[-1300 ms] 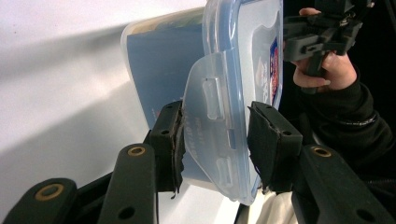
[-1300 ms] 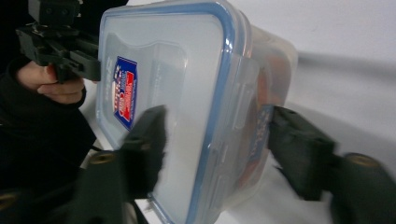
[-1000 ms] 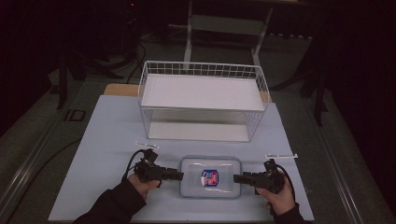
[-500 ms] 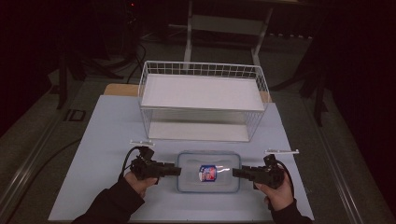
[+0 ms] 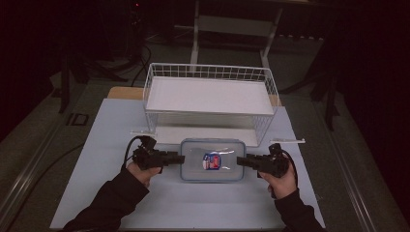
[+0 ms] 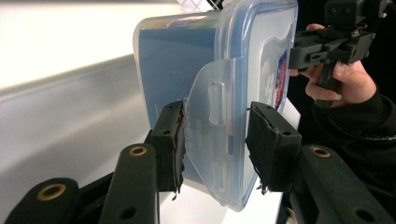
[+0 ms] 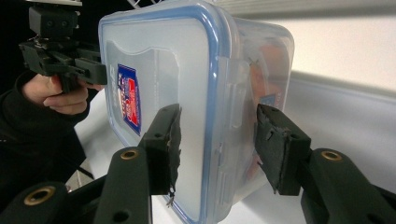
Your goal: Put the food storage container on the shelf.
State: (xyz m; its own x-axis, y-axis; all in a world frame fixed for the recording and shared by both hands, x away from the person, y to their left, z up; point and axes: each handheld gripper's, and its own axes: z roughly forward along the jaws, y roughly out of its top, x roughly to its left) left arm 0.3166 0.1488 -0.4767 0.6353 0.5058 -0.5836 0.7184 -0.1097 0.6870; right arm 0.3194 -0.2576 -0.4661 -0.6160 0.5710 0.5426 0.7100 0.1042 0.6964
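From the high view, a clear plastic food container (image 5: 211, 160) with a blue-rimmed lid lies flat on the white table (image 5: 96, 145), just in front of a white wire basket (image 5: 209, 94). The basket holds a white board or liner across its floor; nothing else can be made out inside it. The container's lid carries a red-and-blue label (image 5: 212, 161). The left gripper (image 5: 176, 158) reaches the container's left short end and the right gripper (image 5: 240, 162) reaches its right short end, each held in a hand with a dark sleeve.

In the left gripper view, the left gripper (image 6: 215, 140) has its jaws spread, one pad on either side of the container's (image 6: 187, 60) translucent locking flap (image 6: 208, 135). The left pad (image 6: 168, 140) touches or almost touches the flap, while a gap shows before the right one. The right gripper (image 6: 336, 35) appears beyond the far end of the container.

In the right gripper view, the right gripper (image 7: 217, 144) also stands spread, its pads straddling the container's (image 7: 159, 79) edge and side latch (image 7: 233, 100) with gaps on both sides. Something orange and blue shows dimly through the container wall; what it is cannot be told. The left gripper (image 7: 60, 51) sits at the far end.
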